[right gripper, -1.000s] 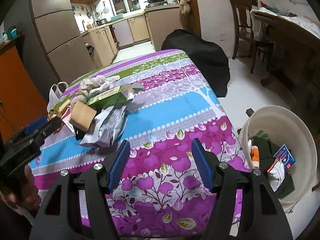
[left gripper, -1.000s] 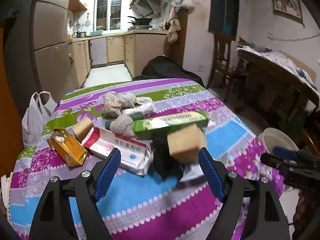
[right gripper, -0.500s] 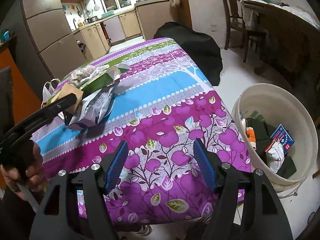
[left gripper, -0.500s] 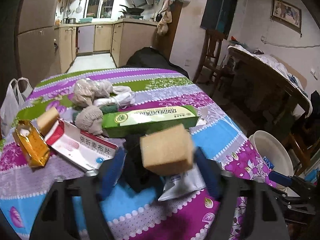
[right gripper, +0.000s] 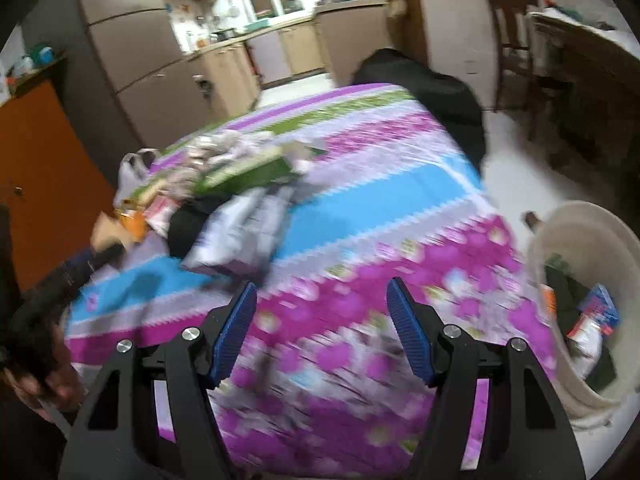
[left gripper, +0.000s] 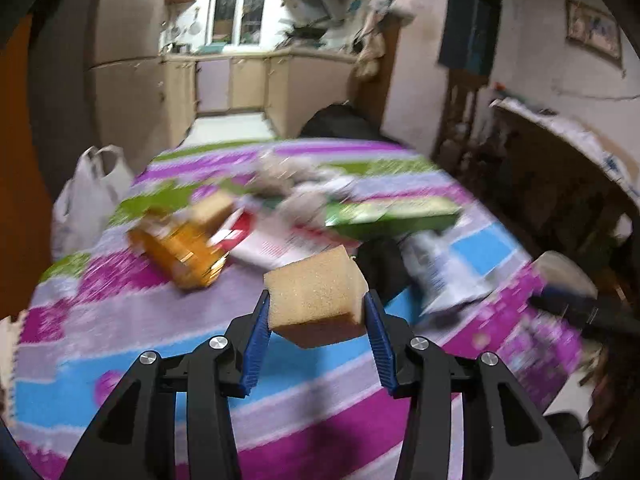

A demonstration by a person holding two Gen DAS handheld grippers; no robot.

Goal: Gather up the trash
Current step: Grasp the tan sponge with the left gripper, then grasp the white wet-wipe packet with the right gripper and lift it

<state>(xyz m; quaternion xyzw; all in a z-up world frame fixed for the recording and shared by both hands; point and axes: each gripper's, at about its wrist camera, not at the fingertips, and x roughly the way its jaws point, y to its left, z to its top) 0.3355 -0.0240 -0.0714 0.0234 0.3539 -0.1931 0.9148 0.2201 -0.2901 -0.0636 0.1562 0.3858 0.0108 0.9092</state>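
A: What does the left gripper [left gripper: 316, 308] have?

B: Its jaws have just been closing and now clamp a tan sponge block [left gripper: 314, 294] between the blue pads, one pad on each side. The block is lifted clear of the surface [left gripper: 120, 320], which wears a striped purple, blue and green floral cloth.

A: And the rest of the trash?

B: In a heap further back on the cloth: a crumpled gold wrapper [left gripper: 180, 250], a red and white carton [left gripper: 260, 240], a long green box [left gripper: 392, 216], a silvery foil pouch [left gripper: 444, 276] lying beside something black, and some pale wadded bags behind them, too blurred to sort out. A white plastic bag [left gripper: 86, 196] hangs at the far left edge.

A: The right gripper [right gripper: 322, 328]?

B: Its jaws stand apart with nothing between them and have just been widening slightly, above the near purple-flowered part of the cloth.

A: Where's the bin?

B: A cream bucket [right gripper: 580, 224] sits on the floor just beside the surface's right edge in the right wrist view. It holds dark fabric and a few small packets, one of them blue.
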